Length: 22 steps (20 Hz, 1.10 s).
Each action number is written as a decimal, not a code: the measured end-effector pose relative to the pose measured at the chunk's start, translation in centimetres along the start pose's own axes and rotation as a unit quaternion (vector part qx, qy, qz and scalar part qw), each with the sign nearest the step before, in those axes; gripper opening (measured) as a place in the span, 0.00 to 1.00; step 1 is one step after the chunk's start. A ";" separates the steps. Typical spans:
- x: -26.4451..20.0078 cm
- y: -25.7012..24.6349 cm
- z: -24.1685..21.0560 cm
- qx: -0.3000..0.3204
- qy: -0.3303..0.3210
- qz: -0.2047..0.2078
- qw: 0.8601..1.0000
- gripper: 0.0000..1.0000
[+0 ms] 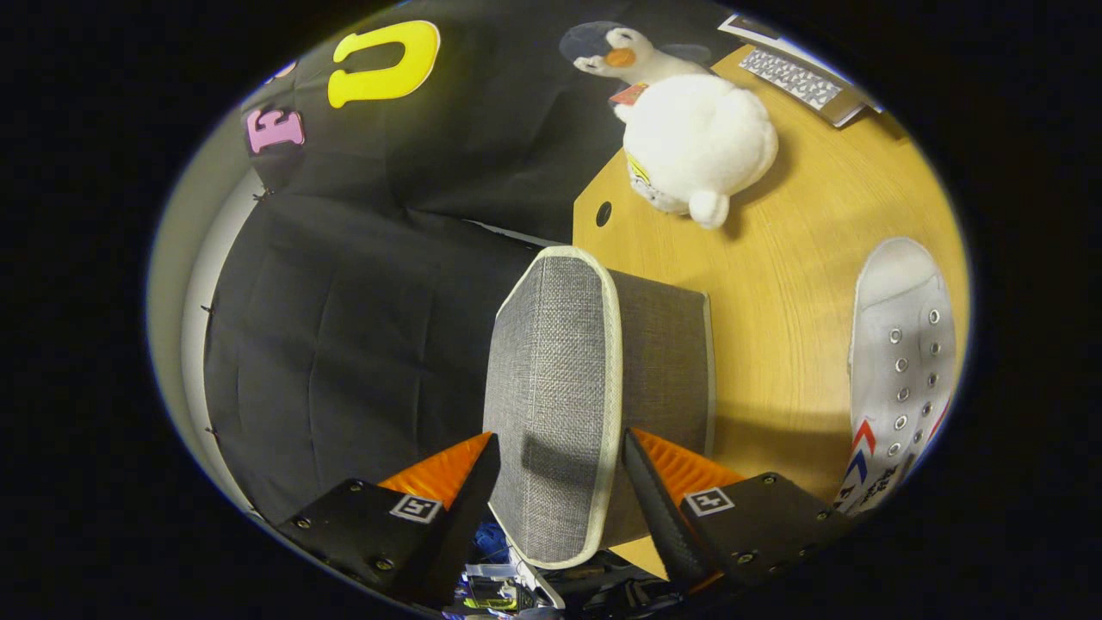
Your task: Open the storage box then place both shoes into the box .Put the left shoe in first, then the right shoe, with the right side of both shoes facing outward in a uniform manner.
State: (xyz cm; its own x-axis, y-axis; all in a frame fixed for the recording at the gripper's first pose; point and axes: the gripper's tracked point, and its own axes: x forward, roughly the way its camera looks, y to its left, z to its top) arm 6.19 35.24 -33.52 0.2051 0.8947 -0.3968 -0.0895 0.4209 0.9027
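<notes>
Grey cloth with a cream edge makes up the lid (pixel 555 387) of the storage box (pixel 663 362), and we see it standing between the two fingers of our tool (pixel 560 469). One finger sits on each side of the lid, close against the cloth. We cannot tell if both fingers really press on it. The tool is part way open, about as wide as the lid is thick. The lid is lifted up on its edge, and the rest of the box lies behind it on the wooden bench (pixel 775 284).

One white shoe (pixel 900 370) lies on the bench, off to the side of the box and apart from it. It has rows of metal lace holes and red and blue arrow marks on its side. There is some dark writing near the marks, but it is too small for us to read.

Beyond the box, a soft toy penguin (pixel 680 120) lies on the bench. It has a white belly, a grey head and an orange beak. A small tag hangs at its neck, and we cannot read it.
</notes>
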 end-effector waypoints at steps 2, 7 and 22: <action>-0.1 -0.2 0.0 -0.003 0.015 0.003 1.000 0.77; -0.1 0.3 0.7 0.040 0.010 0.025 0.999 0.15; -0.7 7.3 0.8 -0.039 0.038 0.038 0.998 0.04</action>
State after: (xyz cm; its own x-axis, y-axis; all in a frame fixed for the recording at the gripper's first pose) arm 6.20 37.59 -26.51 0.1205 0.9321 -0.3415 -0.1781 0.3587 0.9163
